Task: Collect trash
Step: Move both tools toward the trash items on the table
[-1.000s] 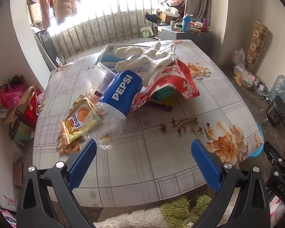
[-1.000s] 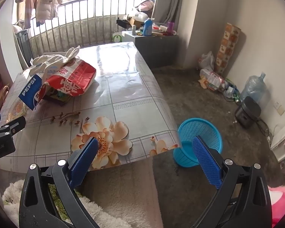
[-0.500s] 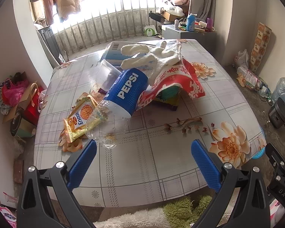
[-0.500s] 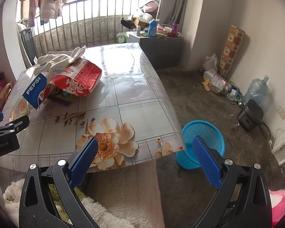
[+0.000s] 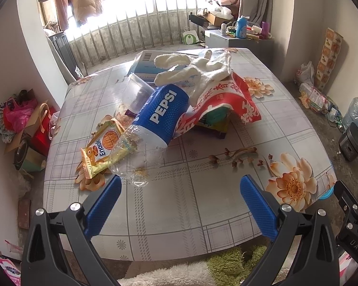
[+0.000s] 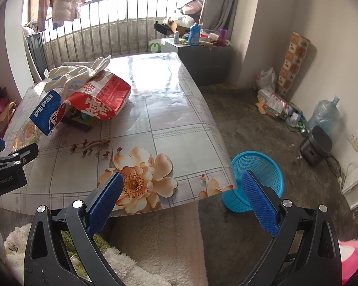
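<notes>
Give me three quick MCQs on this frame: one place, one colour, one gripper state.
1. Where is the waste basket?
A. on the table
B. on the floor by the table's corner
C. under the window

2. What colour is the Pepsi bottle label?
A. blue
B. green
C. black

3. How do the left gripper and right gripper stand?
A. both shut on trash
B. left shut, right open
C. both open, empty

Key: 1 B, the right wrist view shows it standing on the floor past the table edge. 2 A, white lettering on blue. 3 C, each pair of pads is wide apart with nothing between.
</notes>
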`<state>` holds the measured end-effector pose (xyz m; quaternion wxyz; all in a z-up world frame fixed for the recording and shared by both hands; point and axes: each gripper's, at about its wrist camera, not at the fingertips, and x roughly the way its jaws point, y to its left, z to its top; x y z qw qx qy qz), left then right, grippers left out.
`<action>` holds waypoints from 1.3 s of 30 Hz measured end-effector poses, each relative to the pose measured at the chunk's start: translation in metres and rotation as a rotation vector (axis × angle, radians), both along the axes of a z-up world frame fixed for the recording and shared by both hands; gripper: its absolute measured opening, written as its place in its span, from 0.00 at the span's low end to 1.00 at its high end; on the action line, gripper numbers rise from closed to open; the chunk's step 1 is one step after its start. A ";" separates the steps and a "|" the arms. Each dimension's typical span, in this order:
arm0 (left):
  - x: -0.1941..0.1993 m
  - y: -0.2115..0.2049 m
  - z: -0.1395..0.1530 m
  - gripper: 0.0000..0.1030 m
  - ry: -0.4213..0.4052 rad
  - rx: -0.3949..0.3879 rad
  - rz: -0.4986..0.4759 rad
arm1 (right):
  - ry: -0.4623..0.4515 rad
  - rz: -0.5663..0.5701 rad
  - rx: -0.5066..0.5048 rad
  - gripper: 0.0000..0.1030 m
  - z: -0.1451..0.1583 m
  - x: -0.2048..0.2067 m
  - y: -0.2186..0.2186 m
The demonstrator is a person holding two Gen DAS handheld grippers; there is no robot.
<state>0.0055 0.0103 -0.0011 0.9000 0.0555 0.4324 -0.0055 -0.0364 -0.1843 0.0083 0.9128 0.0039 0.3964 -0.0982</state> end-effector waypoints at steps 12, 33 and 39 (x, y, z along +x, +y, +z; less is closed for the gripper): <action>0.002 0.002 -0.003 0.95 0.007 0.000 0.001 | 0.005 0.003 0.001 0.92 -0.002 0.002 0.002; 0.002 0.004 -0.006 0.95 0.014 0.003 0.001 | 0.007 0.003 -0.001 0.92 -0.003 0.003 0.006; 0.002 0.004 -0.007 0.95 0.016 0.002 0.003 | 0.007 0.001 -0.001 0.92 -0.004 0.003 0.007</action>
